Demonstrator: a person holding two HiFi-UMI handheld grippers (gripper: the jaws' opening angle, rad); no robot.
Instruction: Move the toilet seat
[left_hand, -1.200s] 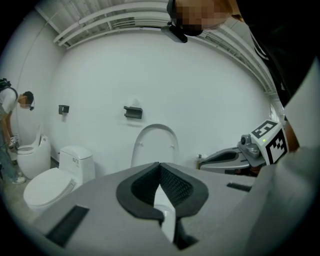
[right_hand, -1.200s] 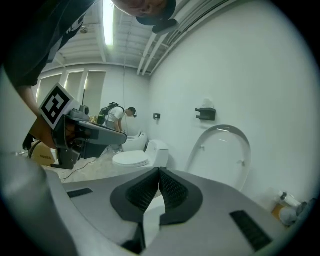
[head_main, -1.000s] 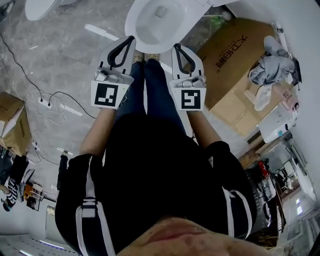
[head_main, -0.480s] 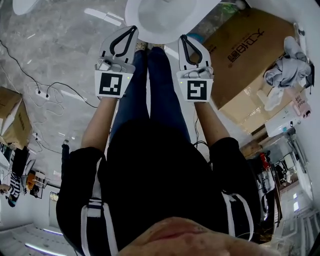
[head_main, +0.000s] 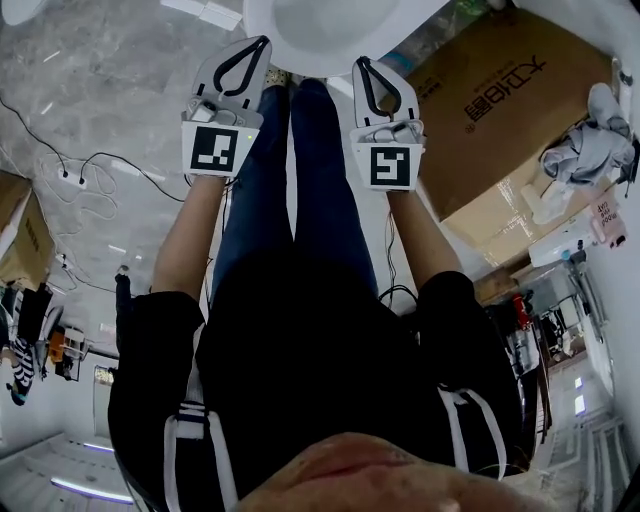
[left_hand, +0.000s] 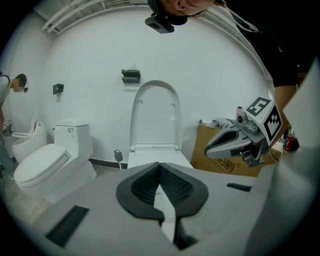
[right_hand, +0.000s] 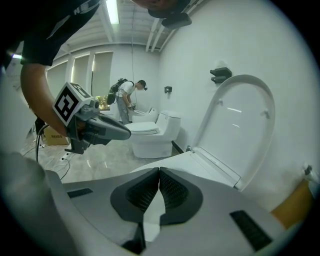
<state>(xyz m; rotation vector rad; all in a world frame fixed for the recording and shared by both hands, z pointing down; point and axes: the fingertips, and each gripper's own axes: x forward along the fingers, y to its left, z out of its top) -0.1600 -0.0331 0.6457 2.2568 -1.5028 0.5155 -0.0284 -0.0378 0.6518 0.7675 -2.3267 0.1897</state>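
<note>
A white toilet stands in front of me; the head view shows only its bowl rim (head_main: 320, 35) at the top edge. Its seat and lid (left_hand: 155, 117) stand raised against the wall, also visible as a tilted white oval (right_hand: 242, 125) in the right gripper view. My left gripper (head_main: 260, 48) hovers just before the bowl's left side, shut and empty. My right gripper (head_main: 362, 66) hovers before the bowl's right side, also shut and empty. Neither touches the toilet. Each gripper shows in the other's view: the right gripper (left_hand: 209, 150) and the left gripper (right_hand: 126, 133).
A large cardboard box (head_main: 500, 110) stands right of the toilet with clothes (head_main: 590, 140) on it. A second toilet (left_hand: 45, 162) with its lid down stands to the left. Cables and a power strip (head_main: 70, 175) lie on the floor. A person (right_hand: 125, 100) stands far back.
In the head view the toilet has slid toward the top edge and both grippers have shifted slightly upward with it. Both grippers have stayed shut.
</note>
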